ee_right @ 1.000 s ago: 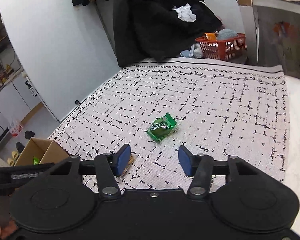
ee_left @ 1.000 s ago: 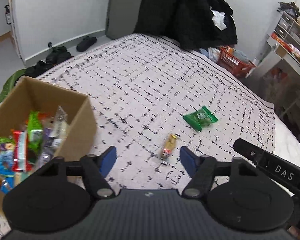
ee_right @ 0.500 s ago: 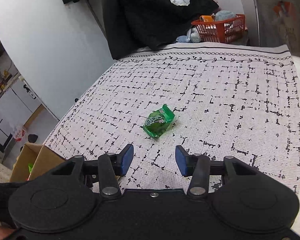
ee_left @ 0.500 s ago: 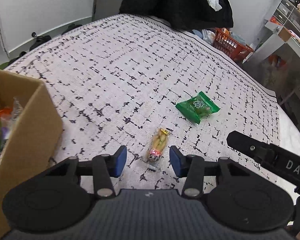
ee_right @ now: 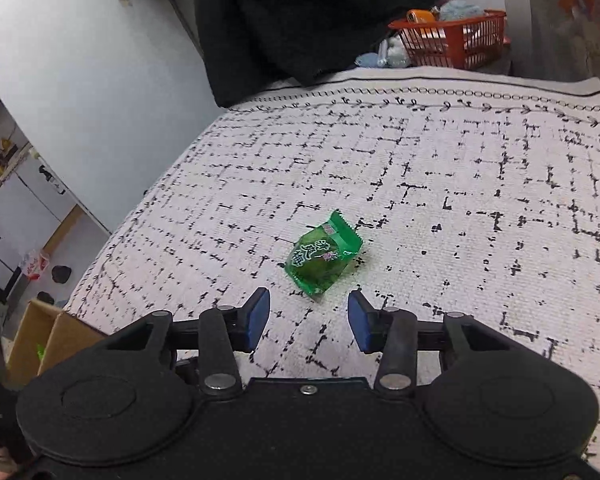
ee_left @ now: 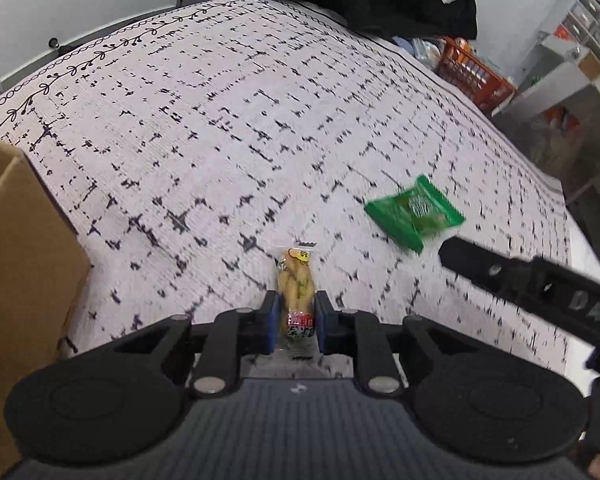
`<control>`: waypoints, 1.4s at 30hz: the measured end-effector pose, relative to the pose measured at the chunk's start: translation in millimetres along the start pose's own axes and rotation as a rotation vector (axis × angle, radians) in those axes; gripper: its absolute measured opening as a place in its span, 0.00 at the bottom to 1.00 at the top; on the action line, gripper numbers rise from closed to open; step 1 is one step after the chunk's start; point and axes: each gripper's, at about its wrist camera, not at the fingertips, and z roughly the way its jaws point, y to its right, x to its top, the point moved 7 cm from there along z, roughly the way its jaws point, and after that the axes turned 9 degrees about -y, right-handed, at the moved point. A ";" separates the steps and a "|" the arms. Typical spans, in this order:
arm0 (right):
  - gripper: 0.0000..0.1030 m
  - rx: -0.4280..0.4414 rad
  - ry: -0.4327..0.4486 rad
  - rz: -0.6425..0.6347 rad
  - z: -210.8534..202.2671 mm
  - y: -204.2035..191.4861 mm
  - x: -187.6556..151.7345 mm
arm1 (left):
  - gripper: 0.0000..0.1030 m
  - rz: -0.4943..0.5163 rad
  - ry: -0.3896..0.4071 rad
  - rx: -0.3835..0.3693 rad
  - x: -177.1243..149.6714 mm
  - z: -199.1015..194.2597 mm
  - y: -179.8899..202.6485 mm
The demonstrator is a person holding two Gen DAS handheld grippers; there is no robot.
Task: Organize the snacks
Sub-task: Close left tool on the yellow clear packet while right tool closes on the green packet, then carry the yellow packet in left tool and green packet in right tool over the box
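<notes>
The left gripper (ee_left: pixel 297 322) has its blue pads (ee_left: pixel 271 326) pressed against the two sides of a small clear-wrapped yellow snack packet (ee_left: pixel 297 292), having just closed onto it; the packet's red-labelled near end sits between the pads, and its far end, with a yellow printed top, sticks out forward over the patterned bedspread (ee_left: pixel 220 128); whether the packet is lifted off the cloth or lies on it I cannot tell.

The right gripper (ee_right: pixel 309 322) has been narrowing a little, yet its jaws stand partly apart with nothing between them, the blue pads (ee_right: pixel 258 318) clear of any object; just ahead of the fingertips lies a green snack packet (ee_right: pixel 323 258), tilted on the bedspread (ee_right: pixel 460 184), near the gap but not inside it; in the left wrist view the same green packet (ee_left: pixel 414 214) lies off to the right of the held snack, and a black finger of the right gripper (ee_left: pixel 500 276) reaches in just below it.

Further out, a cardboard box (ee_left: pixel 16 272) stands at the left edge of the bedspread, beside the left gripper; the right wrist view catches its corner (ee_right: pixel 48 340) at lower left; beyond the far edge of the bedspread hangs a heap of black clothing (ee_right: pixel 312 20), with an orange basket (ee_right: pixel 456 40) to its right.
</notes>
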 end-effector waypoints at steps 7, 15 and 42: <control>0.42 -0.018 -0.009 -0.032 20.8 -6.8 9.3 | 0.17 -0.040 0.027 -0.004 19.3 -1.5 -10.6; 0.43 -0.058 -0.018 -0.063 42.0 -10.2 21.8 | 0.17 -0.065 0.034 -0.017 32.3 -0.5 -19.9; 0.36 -0.200 -0.012 -0.213 68.4 -25.6 34.5 | 0.17 -0.090 0.058 0.035 50.5 -5.1 -27.0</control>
